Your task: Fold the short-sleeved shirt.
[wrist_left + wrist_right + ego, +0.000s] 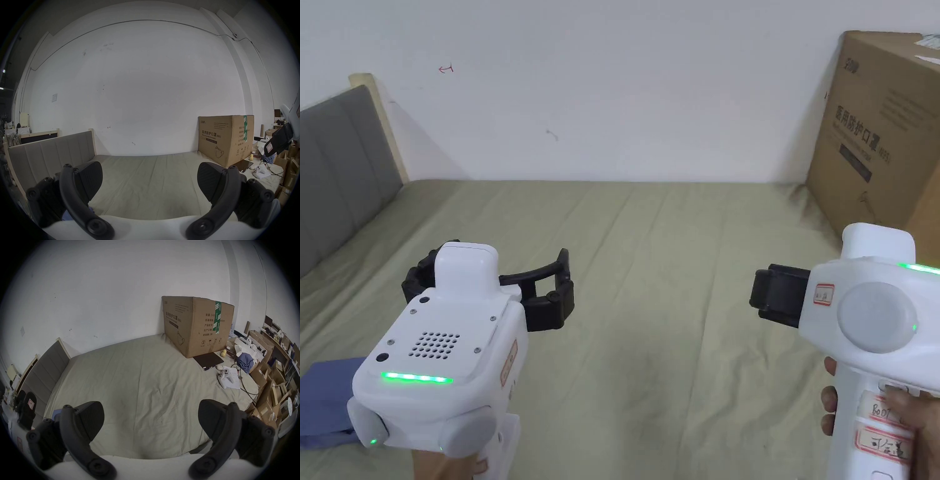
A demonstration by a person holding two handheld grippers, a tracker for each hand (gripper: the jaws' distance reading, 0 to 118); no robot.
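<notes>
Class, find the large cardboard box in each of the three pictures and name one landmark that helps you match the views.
Head view: cardboard box at the top right edge, cut off by the frame.
Left gripper view: right of centre, standing on the bed sheet against the white wall.
Right gripper view: upper right of centre, at the sheet's far corner.
Shared landmark: the grey padded headboard on the left.

The bed [650, 300] lies open from the middle out to 12 o'clock, bare sheet right up to the wall. At 2 o'clock a big cardboard box [878, 131] blocks that corner. At 9 o'clock the padded headboard [337, 169] closes the side (blue cloth [325, 400] sits at 8 o'clock). A laptop [208, 361] and controller [225, 378] crowd 3 o'clock.
</notes>
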